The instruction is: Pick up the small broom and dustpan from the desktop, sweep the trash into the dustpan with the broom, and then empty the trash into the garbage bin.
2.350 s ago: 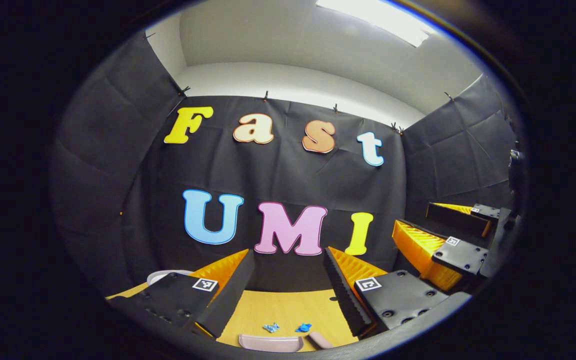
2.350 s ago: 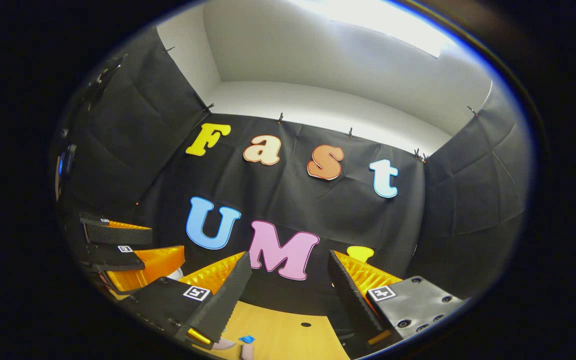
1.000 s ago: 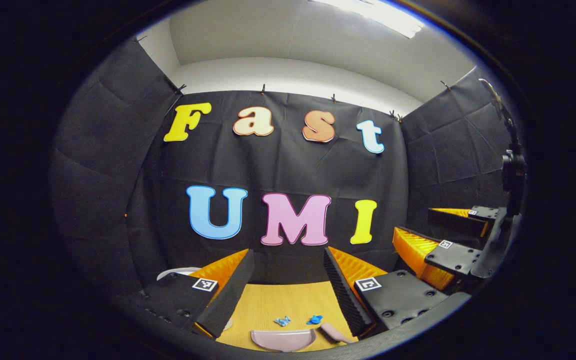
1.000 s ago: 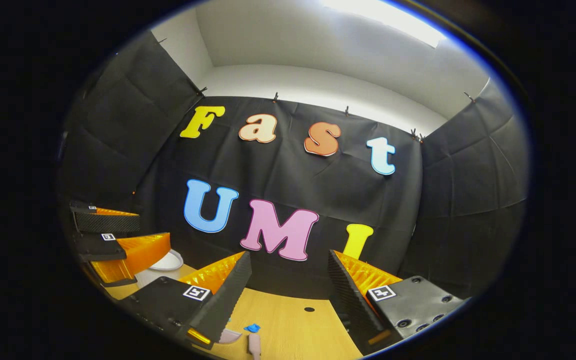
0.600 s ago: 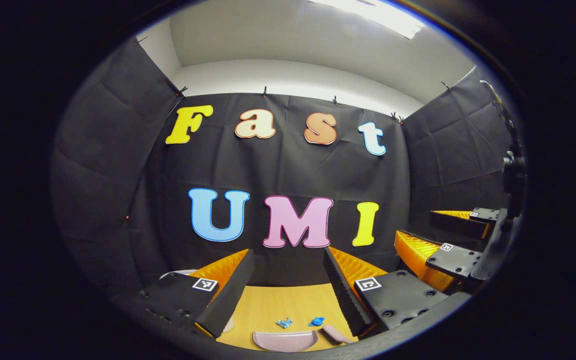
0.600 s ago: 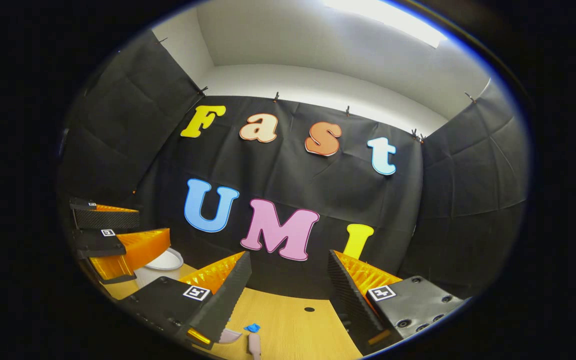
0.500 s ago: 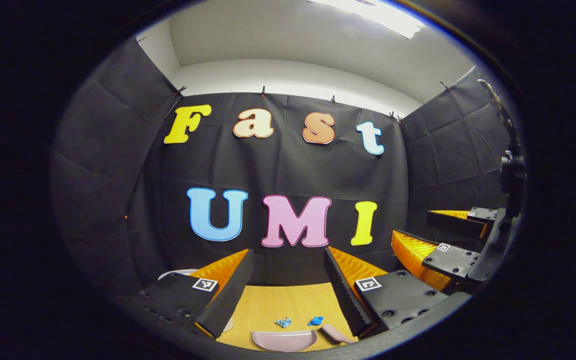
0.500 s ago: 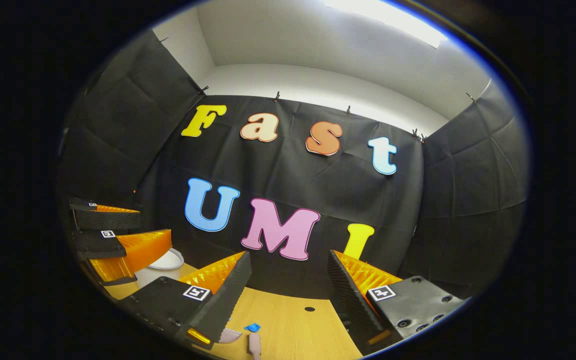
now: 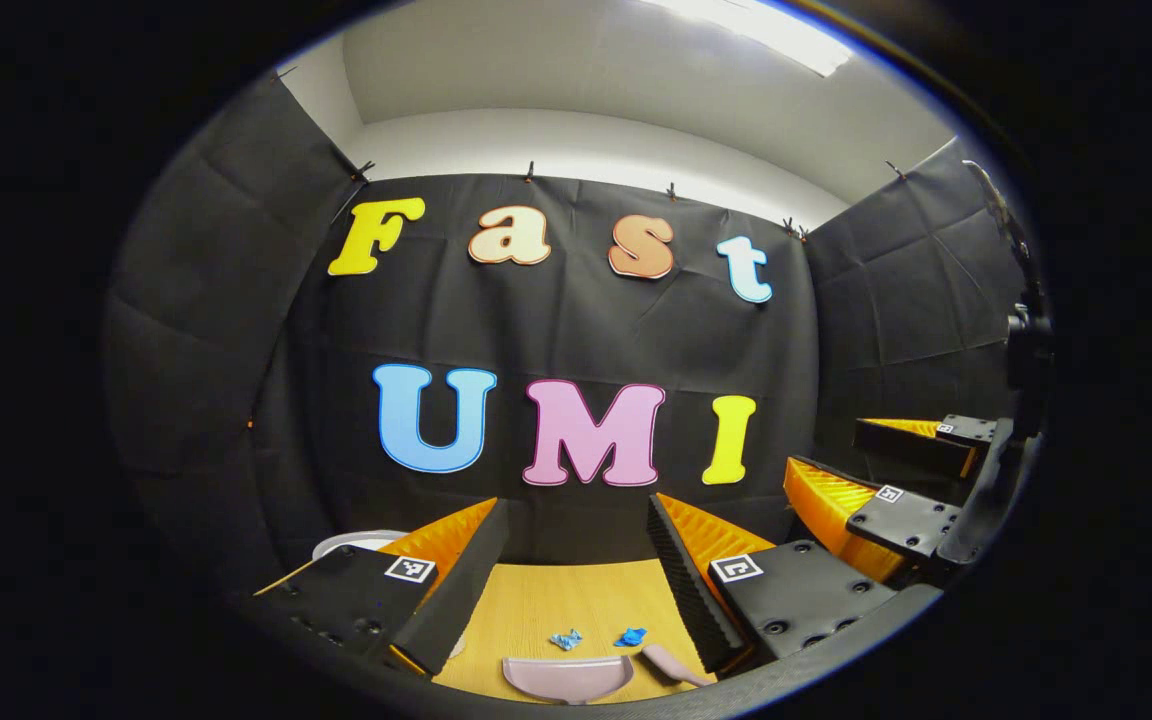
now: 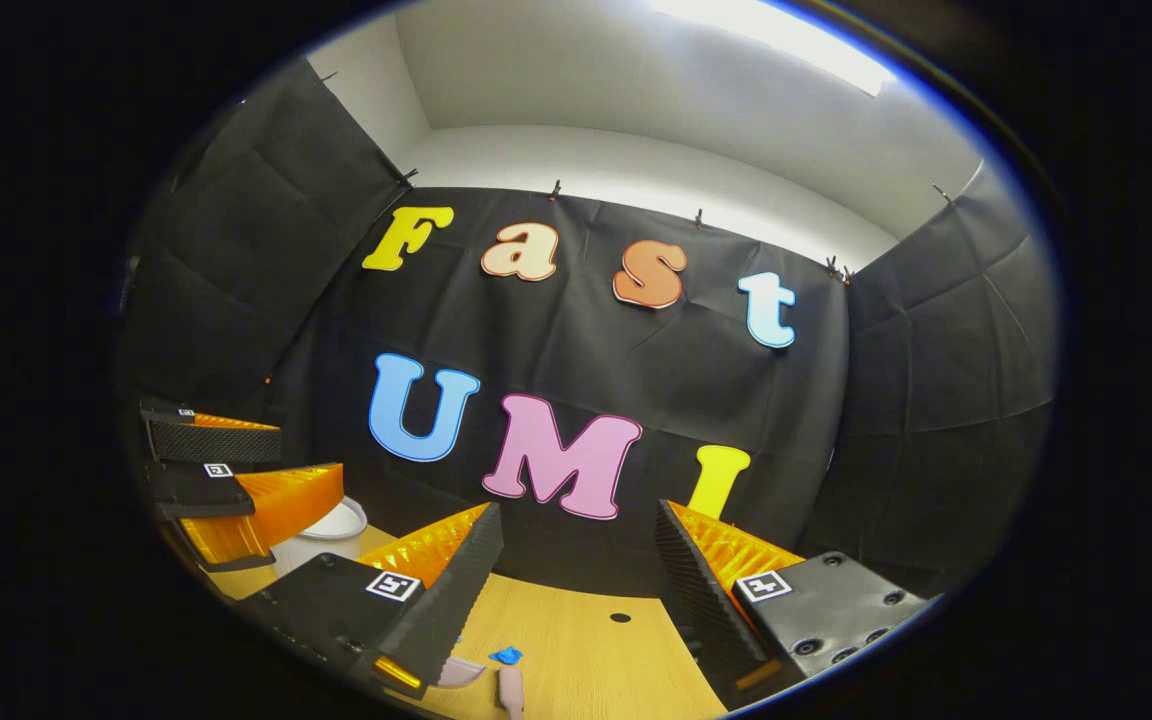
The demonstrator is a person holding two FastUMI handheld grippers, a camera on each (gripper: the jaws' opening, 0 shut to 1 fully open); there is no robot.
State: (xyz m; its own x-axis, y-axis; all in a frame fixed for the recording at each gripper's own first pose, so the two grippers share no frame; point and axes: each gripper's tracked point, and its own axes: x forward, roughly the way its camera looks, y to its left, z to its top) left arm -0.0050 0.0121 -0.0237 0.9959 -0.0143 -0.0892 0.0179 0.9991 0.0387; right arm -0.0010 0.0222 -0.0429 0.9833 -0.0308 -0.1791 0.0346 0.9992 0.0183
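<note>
Low in the left gripper view, a pink dustpan (image 9: 566,676) lies on the wooden desktop (image 9: 556,603), with the pink broom (image 9: 672,664) just right of it. Two blue scraps of trash (image 9: 565,640) (image 9: 631,636) lie right behind them. My left gripper (image 9: 576,508) hangs above them, open and empty. My right gripper (image 9: 841,458) is off to the right, also open. In the right gripper view, the right gripper (image 10: 576,512) stands open above the desk. The dustpan's edge (image 10: 458,672), the broom (image 10: 510,690) and a blue scrap (image 10: 506,656) peek past its left finger.
A white garbage bin (image 10: 331,530) stands at the desk's back left, partly behind the left gripper (image 10: 306,458); its rim (image 9: 356,543) is seen beside my left finger. A small dark hole (image 10: 619,618) marks the desktop (image 10: 586,660). Black cloth walls close the booth.
Both views have tipped slightly downward, so a little more of the desktop, dustpan and bin shows. Both grippers stay open and nothing has been taken hold of.
</note>
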